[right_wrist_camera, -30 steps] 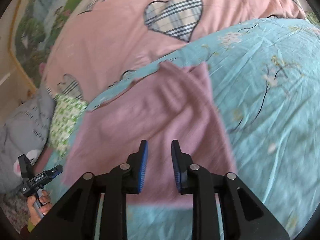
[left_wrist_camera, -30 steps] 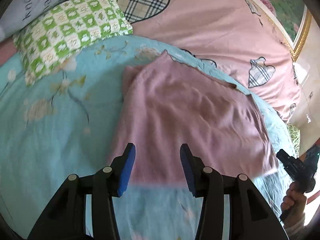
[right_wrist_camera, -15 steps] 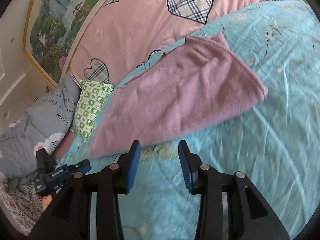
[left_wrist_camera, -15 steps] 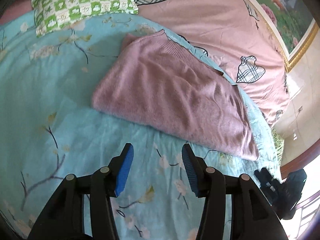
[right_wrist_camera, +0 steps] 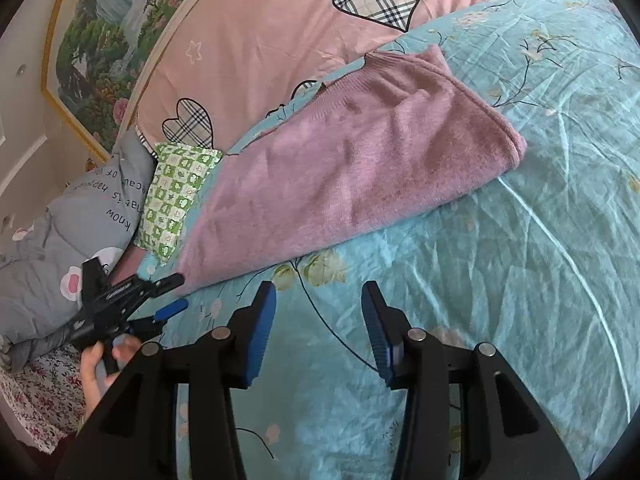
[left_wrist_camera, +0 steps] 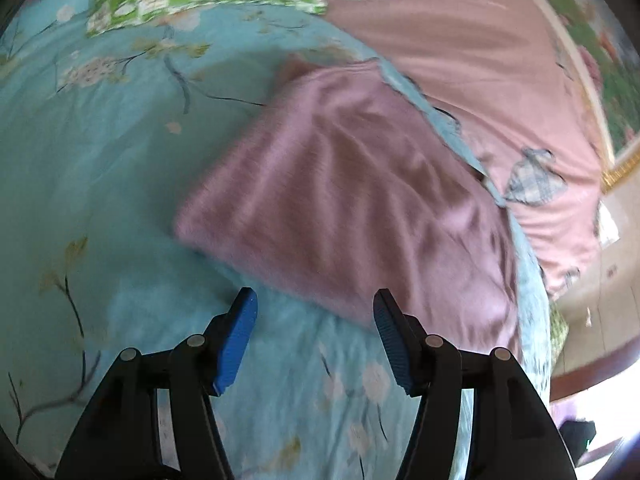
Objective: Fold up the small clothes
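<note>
On the turquoise floral bedsheet [right_wrist_camera: 520,280], your folded mauve knit garment [right_wrist_camera: 360,168] lies ahead of both grippers, long axis left-right. Left gripper [left_wrist_camera: 316,336] is nearer its near edge. Right gripper [right_wrist_camera: 318,328] too: jaws opening, empty.

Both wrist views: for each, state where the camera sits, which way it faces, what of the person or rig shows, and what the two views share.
Left wrist: on the left gripper, facing down over the mauve sweater; only its opening, empty jaws show.
Right wrist: on the right gripper, facing the sweater; its opening jaws show, with the person's left hand.
Shared: sweater, turquoise floral sheet, green checked pillow.
</note>
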